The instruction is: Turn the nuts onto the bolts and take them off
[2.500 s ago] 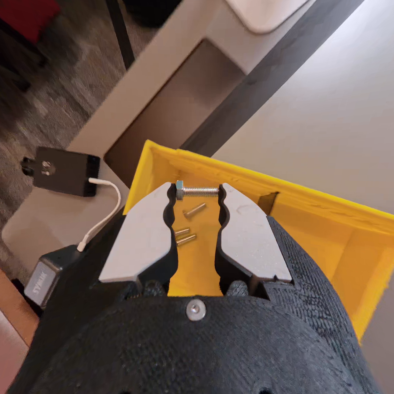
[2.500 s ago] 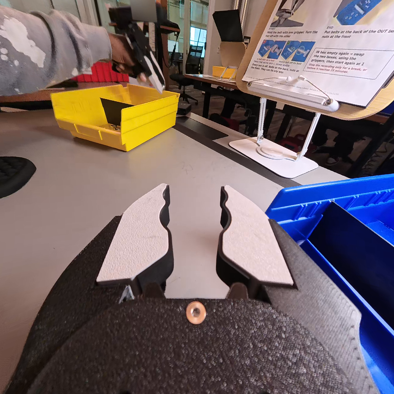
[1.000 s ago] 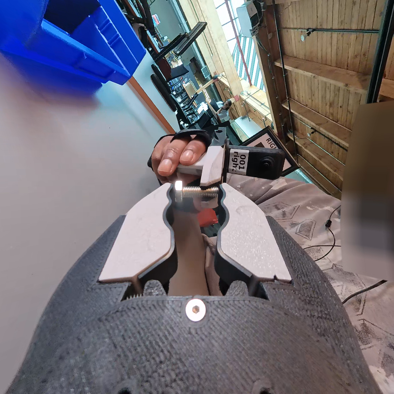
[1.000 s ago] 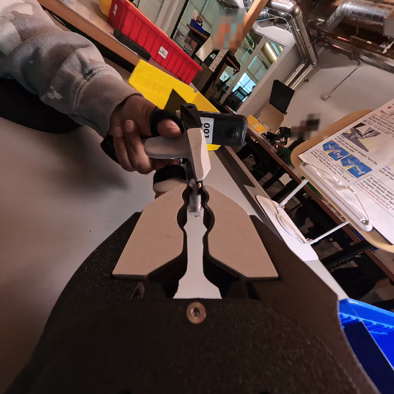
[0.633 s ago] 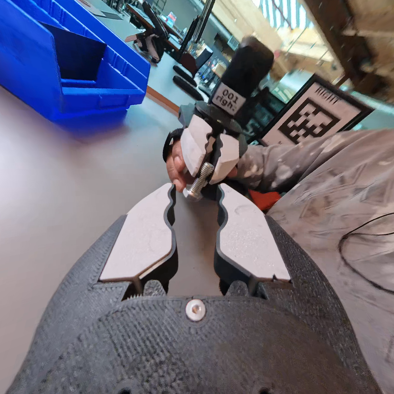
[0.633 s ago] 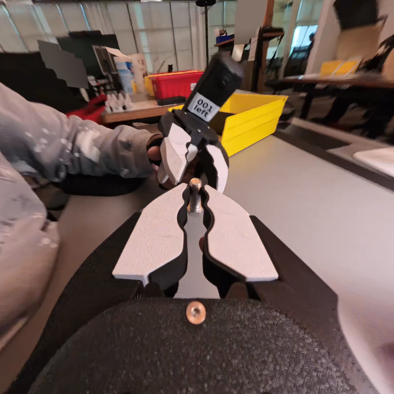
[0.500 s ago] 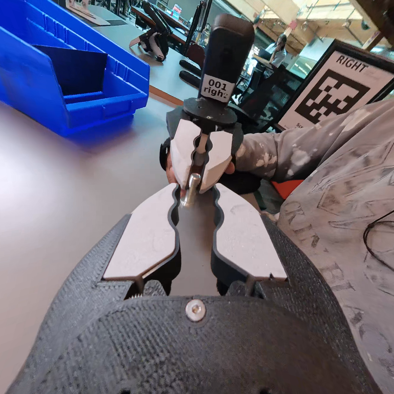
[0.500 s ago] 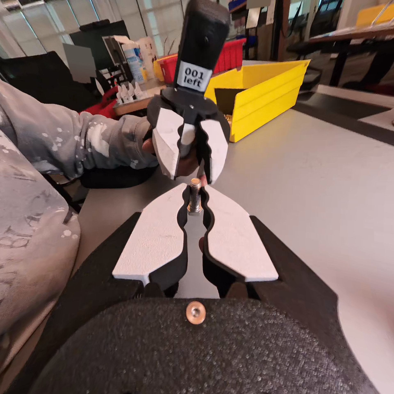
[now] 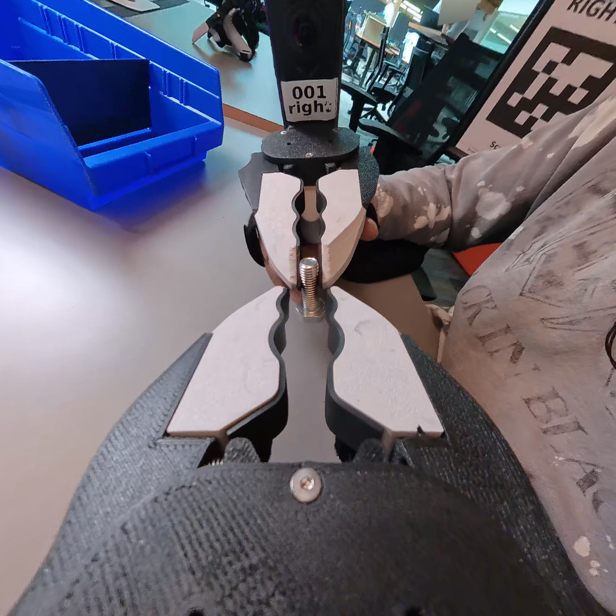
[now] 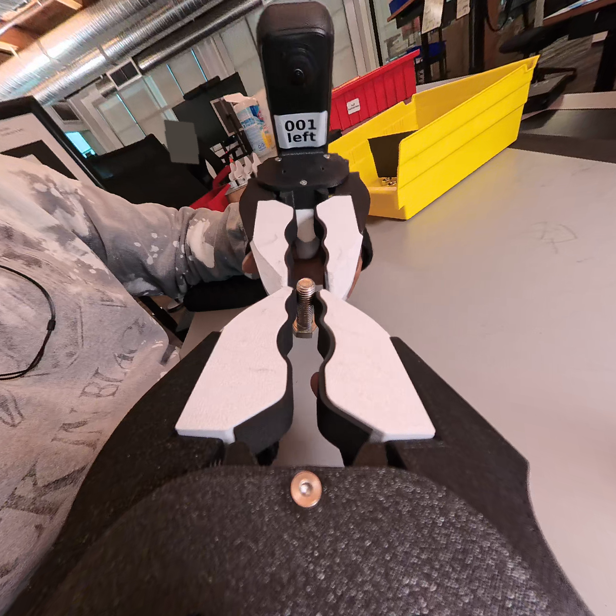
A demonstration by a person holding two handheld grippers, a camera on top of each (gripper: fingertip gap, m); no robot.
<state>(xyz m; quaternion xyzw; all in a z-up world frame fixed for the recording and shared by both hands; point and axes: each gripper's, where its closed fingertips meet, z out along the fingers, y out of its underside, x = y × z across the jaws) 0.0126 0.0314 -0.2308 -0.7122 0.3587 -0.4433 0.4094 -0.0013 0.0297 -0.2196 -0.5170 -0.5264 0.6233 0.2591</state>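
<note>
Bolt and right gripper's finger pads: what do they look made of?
Bolt: bright silvery metal, probably plated steel; its threads glint. Right gripper pads: matte, grainy pale facing over a black body, likely printed plastic, though I'm unsure.

Two claws face each other tip to tip above desk. Bolt sits between right claw fingertips, lengthwise along them — head toward claw body, threaded end toward left claw. Left claw tips flank bolt head; contact unclear. Right claw straight ahead in left wrist view, bin on desk behind-left. Right wrist view — another bin on desk behind-right of left claw, small hardware inside.
</note>
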